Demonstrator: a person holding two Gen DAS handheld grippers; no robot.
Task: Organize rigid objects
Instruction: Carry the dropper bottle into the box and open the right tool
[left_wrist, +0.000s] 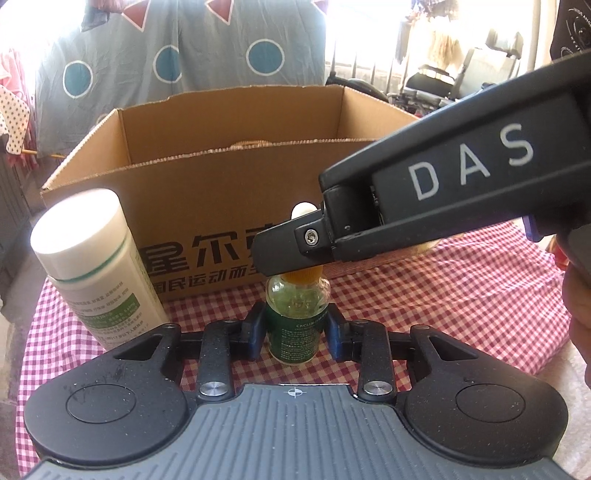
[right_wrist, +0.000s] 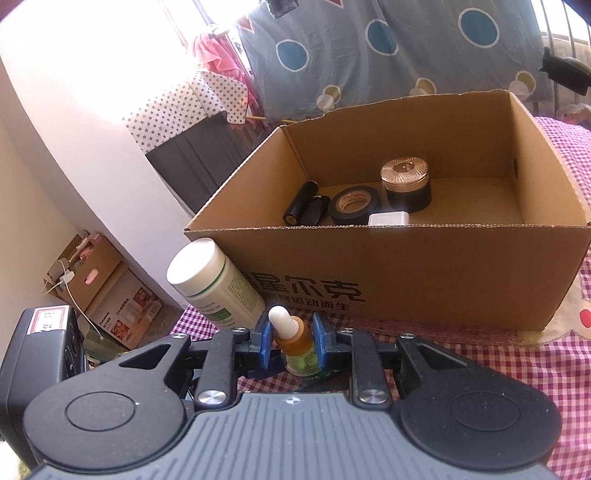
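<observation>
A small dropper bottle with a green label, amber collar and white bulb stands upright on the red-checked cloth, just in front of the cardboard box. My left gripper is shut on the bottle's body, one pad on each side. My right gripper comes in from the right, over the top of the bottle. In the right wrist view the right gripper has its blue pads close against the amber collar of the dropper bottle, with the bulb sticking up between them.
A tall white bottle stands to the left of the dropper. The open box holds a tape roll, a copper-lidded jar, black cylinders and a white block. A hand shows at the right edge.
</observation>
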